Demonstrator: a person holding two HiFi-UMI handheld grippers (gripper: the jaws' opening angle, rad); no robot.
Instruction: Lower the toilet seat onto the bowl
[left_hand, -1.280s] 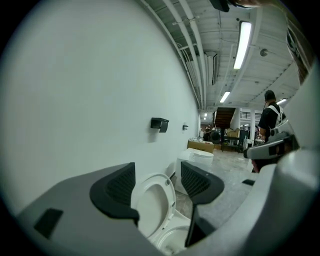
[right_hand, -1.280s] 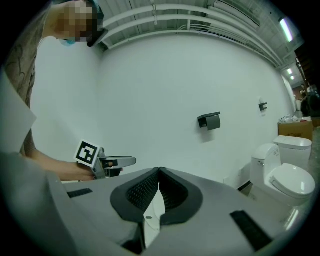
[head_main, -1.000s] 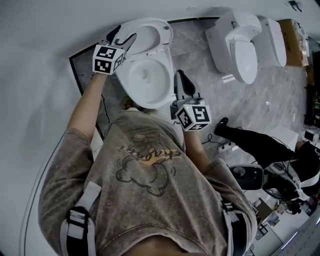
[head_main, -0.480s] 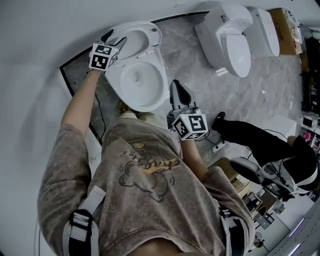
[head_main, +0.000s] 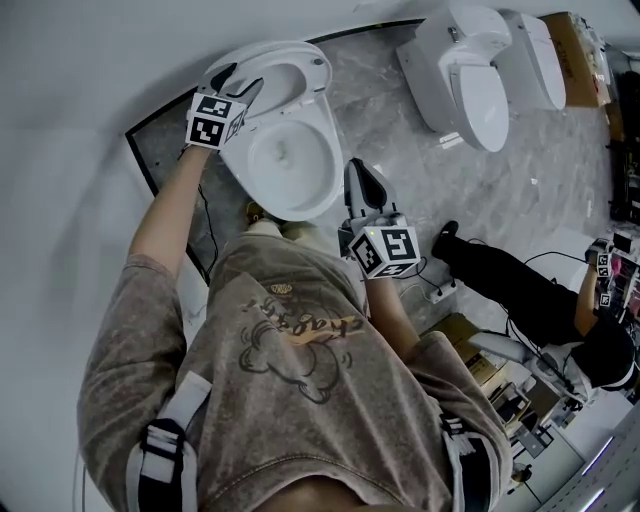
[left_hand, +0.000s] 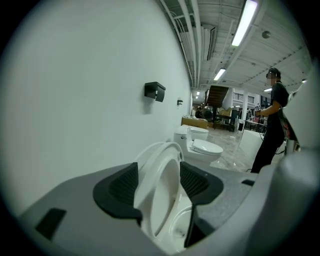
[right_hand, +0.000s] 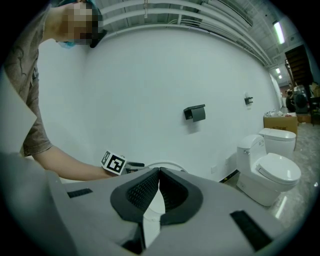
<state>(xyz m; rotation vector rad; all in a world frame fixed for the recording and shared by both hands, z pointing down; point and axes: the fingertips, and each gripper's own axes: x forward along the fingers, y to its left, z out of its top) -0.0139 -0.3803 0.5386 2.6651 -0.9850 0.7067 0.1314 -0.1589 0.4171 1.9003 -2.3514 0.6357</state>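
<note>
A white toilet stands against the wall, its seat (head_main: 292, 62) raised over the open bowl (head_main: 288, 160). My left gripper (head_main: 237, 82) sits at the seat's upper rim. In the left gripper view the seat (left_hand: 162, 165) stands edge-on between the two dark pads and fills the gap, so my left gripper (left_hand: 159, 172) is shut on it; part of the bowl (left_hand: 179, 227) shows below. My right gripper (head_main: 362, 178) hangs beside the bowl's right side, apart from it. In its own view the right gripper (right_hand: 158, 174) is shut with nothing between the pads.
Two more white toilets (head_main: 470, 80) (head_main: 538, 62) stand farther along the marble floor. A person in dark clothes (head_main: 520, 292) is at the right, among cables and gear. A black holder (left_hand: 155, 91) is fixed on the wall. The wall runs close on the left.
The left gripper stays at the rim of the raised seat, whose angle looks unchanged. The right gripper has barely shifted beside the bowl. The head view has drifted slightly.
</note>
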